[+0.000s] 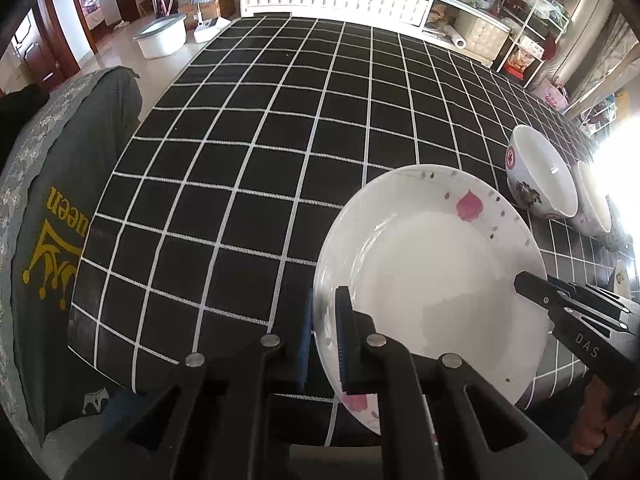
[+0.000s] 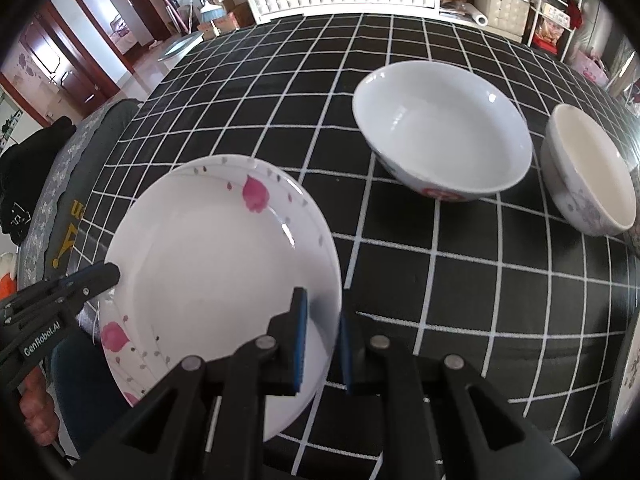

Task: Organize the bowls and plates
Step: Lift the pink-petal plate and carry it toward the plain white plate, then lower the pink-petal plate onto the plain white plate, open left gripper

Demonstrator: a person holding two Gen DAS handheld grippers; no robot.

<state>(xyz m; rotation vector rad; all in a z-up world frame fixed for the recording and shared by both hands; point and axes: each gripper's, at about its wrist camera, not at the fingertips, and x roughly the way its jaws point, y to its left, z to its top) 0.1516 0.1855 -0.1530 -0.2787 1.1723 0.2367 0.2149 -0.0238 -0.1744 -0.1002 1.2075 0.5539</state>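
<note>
Your left tongs [image 1: 324, 336] are clamped on the near left rim of the white plate [image 1: 432, 280], one blue-padded finger under the rim and the other over it, with almost no gap left between them. Your right tongs [image 2: 322, 336] grip the same plate [image 2: 216, 272] at its right edge, the rim pinched between the two blue pads; in the left wrist view the right tongs' black tip comes in over the plate's far right rim. The plate, white with pink petals and small grey drops around the border, hangs between both tongs, tilted, low over the near part of the counter [image 1: 248, 184], which wears a black cloth with a white grid. In the right wrist view a second rim shows just under the plate's upper edge, so there may be two plates stacked; you cannot tell for sure. Beyond the plate, toward the counter's right side, stand two bowls just beside each other: a wide white bowl [image 2: 440, 128] with a red mark on its outer wall, and a smaller bowl with grey flowers [image 2: 592, 168] to its right. A chair in a grey cover with yellow lettering [image 1: 60, 240] stands at the counter's left edge.
</note>
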